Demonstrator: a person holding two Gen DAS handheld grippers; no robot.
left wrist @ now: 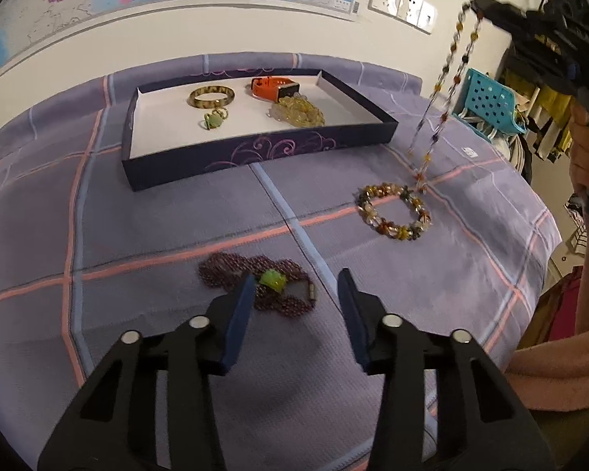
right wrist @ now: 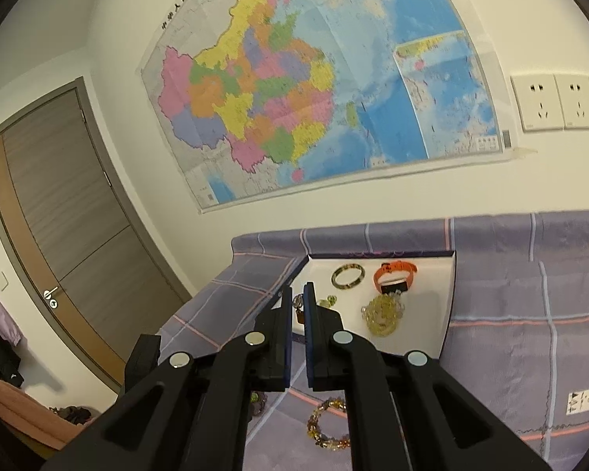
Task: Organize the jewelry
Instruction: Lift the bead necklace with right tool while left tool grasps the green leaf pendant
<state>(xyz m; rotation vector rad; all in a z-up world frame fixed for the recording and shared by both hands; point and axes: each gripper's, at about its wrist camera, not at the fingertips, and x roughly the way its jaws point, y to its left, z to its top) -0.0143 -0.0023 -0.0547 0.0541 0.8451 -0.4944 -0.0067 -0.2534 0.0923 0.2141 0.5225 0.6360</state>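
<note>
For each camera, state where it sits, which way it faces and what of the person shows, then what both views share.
Left wrist: low over the bedspread, facing the tray and wall; open left gripper, right gripper dangling a bead necklace, the person's hand.
Right wrist: high, tilted toward the wall map; jaws nearly shut.
Shared: tray, chip bracelet.

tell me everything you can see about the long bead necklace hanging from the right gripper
The long bead necklace is a thin doubled strand of small mixed beads, amber, orange, dark and clear, glassy or stone-like. Its top is pinched in the right hand-held gripper, raised high near the wall sockets. It hangs slanting down and left, motion-blurred, to the right of the tray. Its lowest loop reaches the purple plaid cloth beside the chunky bead bracelet; whether it touches either is unclear.
</note>
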